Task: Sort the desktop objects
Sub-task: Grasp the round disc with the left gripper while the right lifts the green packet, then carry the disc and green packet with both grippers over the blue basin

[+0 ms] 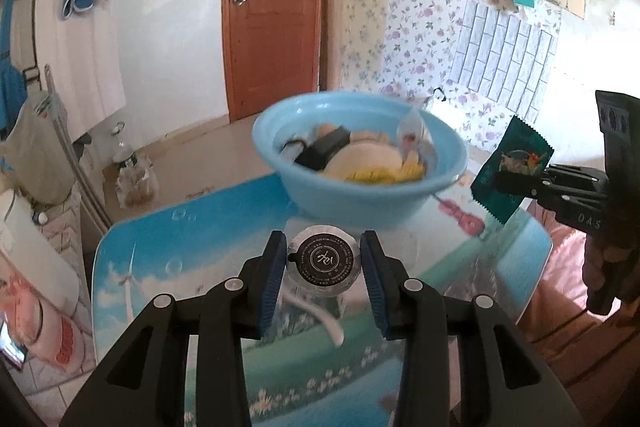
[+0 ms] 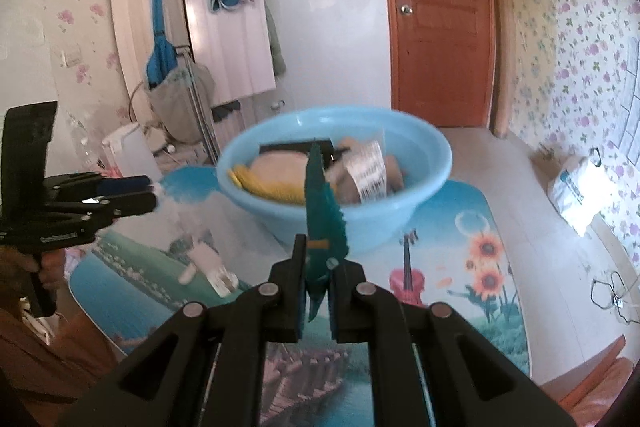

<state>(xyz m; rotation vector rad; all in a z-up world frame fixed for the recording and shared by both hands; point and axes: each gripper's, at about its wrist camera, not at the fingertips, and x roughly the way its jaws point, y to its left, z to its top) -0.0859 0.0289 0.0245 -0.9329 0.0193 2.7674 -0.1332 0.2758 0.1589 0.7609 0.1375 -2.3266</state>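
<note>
The left claw (image 1: 323, 263) grips a round, black-labelled wrapped puck (image 1: 323, 259) between its blue pads, above the table (image 1: 168, 247). The blue basin (image 1: 360, 195) of sorted items sits just beyond at 12 o'clock. At 3 o'clock, the right claw (image 2: 318, 269) is clamped tight on a teal sachet (image 2: 322, 203), standing edge-on before the basin.

A brown door (image 1: 276, 11) stands beside floral wallpaper (image 1: 408, 27).

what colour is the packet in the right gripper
Teal green packet, with a small picture printed on it; clearest in the left wrist view.
</note>
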